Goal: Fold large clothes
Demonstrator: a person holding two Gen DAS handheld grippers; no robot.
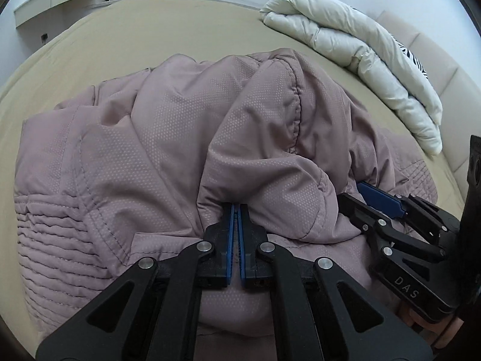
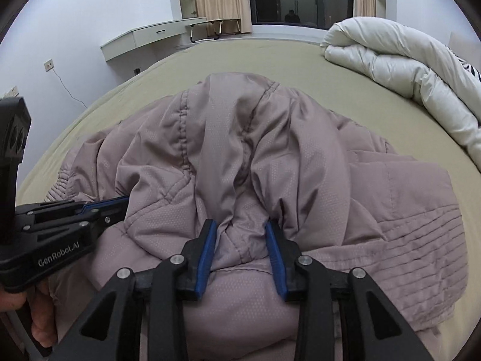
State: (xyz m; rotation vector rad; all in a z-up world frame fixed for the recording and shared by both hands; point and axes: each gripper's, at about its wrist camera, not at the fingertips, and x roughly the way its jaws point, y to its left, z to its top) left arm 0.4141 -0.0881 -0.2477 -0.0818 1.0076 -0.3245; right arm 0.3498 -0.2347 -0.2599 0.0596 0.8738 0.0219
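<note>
Left wrist view: one mauve jacket point(image 1: 168, 138) heaped mid-bed point(image 1: 180, 24), one white duvet point(image 1: 354, 48) rolled at the far right. Two claws are working. Left claw point(image 1: 236, 210) is pinched tight on a thin fold of jacket. Right claw point(image 2: 242, 225), in its own view, is clamped narrow on a thick bunch of jacket. One hand point(image 2: 39, 316) shows at the lower left.
</note>
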